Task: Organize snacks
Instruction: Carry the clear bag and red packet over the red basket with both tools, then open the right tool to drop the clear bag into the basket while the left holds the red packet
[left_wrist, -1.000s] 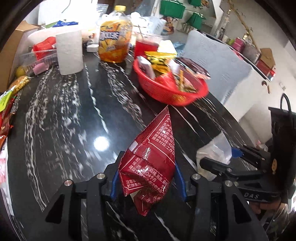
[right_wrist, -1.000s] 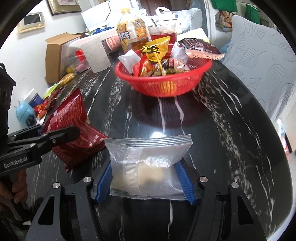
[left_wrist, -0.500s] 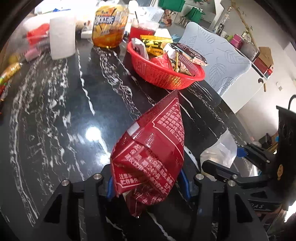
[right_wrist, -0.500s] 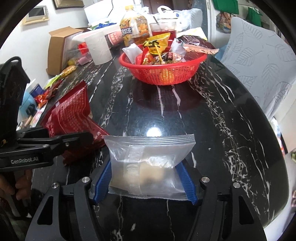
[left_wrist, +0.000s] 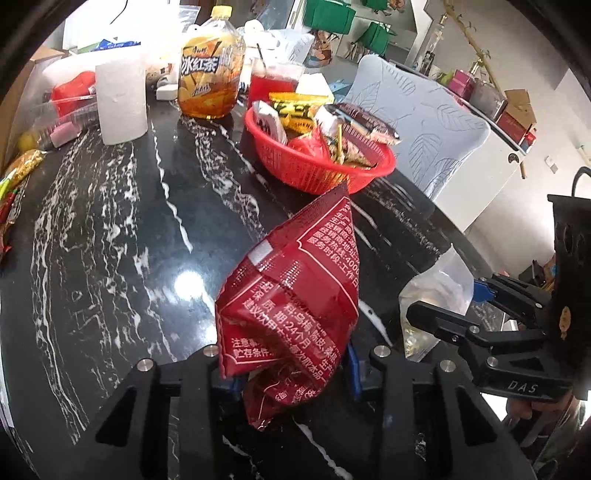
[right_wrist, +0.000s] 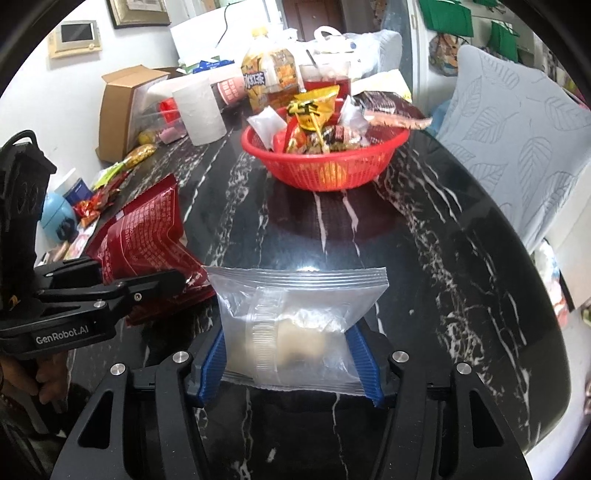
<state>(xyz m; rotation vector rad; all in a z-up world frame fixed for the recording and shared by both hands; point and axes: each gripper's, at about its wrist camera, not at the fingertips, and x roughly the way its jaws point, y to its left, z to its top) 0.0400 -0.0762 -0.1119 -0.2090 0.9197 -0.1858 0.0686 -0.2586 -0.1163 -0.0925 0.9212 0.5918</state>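
A red snack bag (left_wrist: 295, 295) with white print stands crumpled between the blue pads of my left gripper (left_wrist: 291, 373), whose jaws are closing on it above the black marble table (left_wrist: 110, 258). In the right wrist view a clear zip bag (right_wrist: 299, 302) with pale contents is pinched at its waist by my right gripper (right_wrist: 291, 354), jaws closing too. The two grippers hang side by side: the left gripper (right_wrist: 147, 284) and its red bag (right_wrist: 144, 236) are left of the zip bag. Farther back, a red basket (right_wrist: 325, 173) holds several snack packets.
Behind the red basket (left_wrist: 314, 177) stand an iced tea bottle (left_wrist: 210, 74), a cup of red drink (left_wrist: 273, 81) and a white paper roll (left_wrist: 120, 99). Loose snack packets (right_wrist: 107, 184) and a cardboard box (right_wrist: 122, 107) lie along the table's left edge. A pale chair (right_wrist: 517, 147) stands right.
The left jaws have squeezed in, and the red bag is more crumpled and stands taller. The right pads have pinched the zip bag narrower. Both hands stayed nearly in place.
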